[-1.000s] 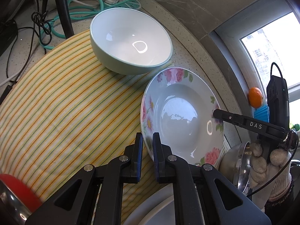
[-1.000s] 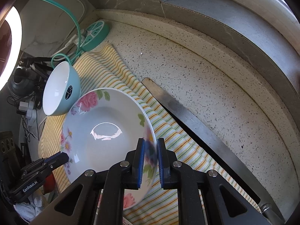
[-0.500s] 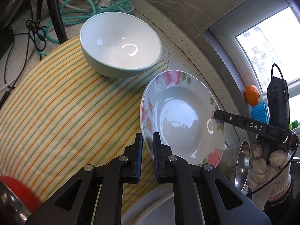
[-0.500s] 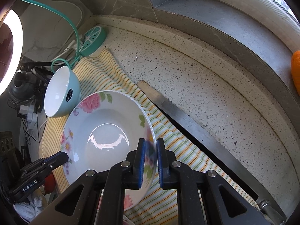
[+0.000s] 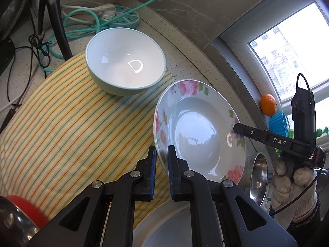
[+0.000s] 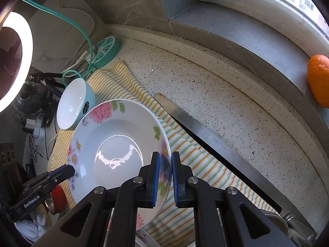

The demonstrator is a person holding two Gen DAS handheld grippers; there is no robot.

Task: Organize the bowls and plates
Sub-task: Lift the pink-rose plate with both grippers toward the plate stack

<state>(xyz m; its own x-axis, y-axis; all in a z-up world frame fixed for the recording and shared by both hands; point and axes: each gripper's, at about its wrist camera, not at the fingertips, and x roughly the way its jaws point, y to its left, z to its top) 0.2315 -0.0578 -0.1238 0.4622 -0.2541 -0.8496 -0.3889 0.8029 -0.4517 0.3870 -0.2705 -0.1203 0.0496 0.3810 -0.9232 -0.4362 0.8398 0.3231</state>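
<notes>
Both grippers—left [image 5: 160, 160], right [image 6: 164, 168]—pinch the floral plate's [image 5: 197, 131] rim.

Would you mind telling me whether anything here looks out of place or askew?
The floral plate is off the striped cloth, tilted, pinched at opposite rims by the left gripper and right gripper. An orange sits alone on the window ledge. The teal bowl rests upright; nothing looks spilled or broken.

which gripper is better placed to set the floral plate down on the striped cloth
Right. The right gripper is clamped on the floral plate rim. The left gripper only straddles the opposite rim, its pads not visibly pressing, above the striped cloth.
</notes>
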